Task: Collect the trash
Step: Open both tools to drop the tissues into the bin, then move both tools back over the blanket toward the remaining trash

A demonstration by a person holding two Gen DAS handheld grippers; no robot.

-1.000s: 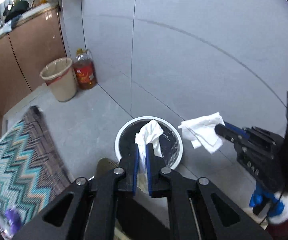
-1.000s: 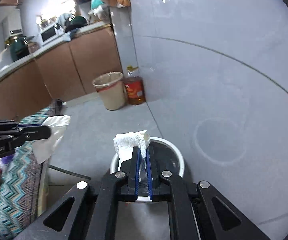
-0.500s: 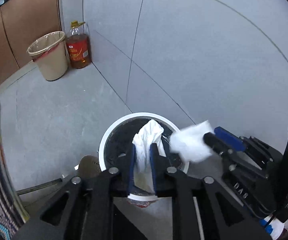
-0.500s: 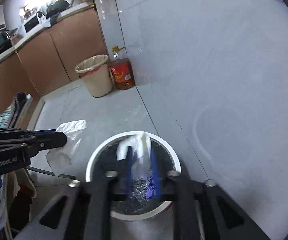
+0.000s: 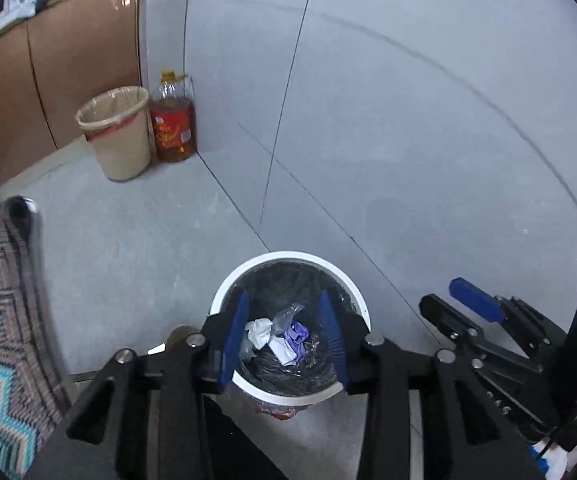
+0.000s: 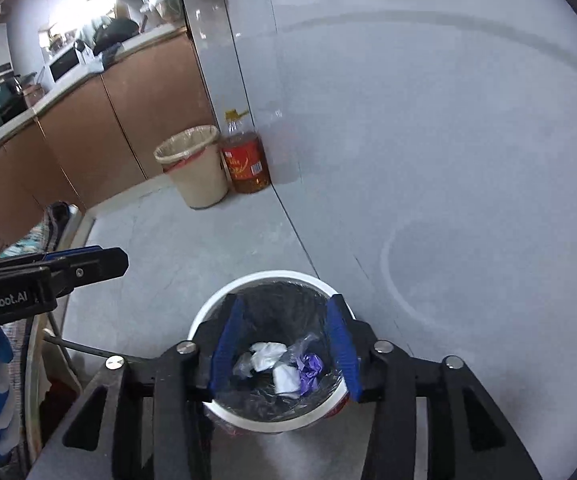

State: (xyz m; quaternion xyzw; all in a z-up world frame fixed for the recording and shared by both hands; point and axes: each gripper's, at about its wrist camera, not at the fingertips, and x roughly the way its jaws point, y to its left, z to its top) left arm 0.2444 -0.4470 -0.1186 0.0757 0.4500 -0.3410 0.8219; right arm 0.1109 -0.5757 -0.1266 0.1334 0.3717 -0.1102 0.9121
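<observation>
Claws: left claw (image 5: 284, 332) and right claw (image 6: 284, 344) tilt downward over white bin (image 5: 224, 292), jaws just opened, empty.
Tissues: crumpled tissues (image 6: 266, 354) lie in bin below both.

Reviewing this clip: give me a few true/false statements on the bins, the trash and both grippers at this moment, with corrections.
1. The white bin has a dark liner and holds crumpled tissues. True.
2. The left gripper is clamped on a tissue. False: its jaws have just been opening and hold nothing.
3. The right gripper is open above the white bin. True.
4. The beige bin stands beside an oil bottle. True.
5. The beige bin lies tipped over. False: it stands upright.
</observation>
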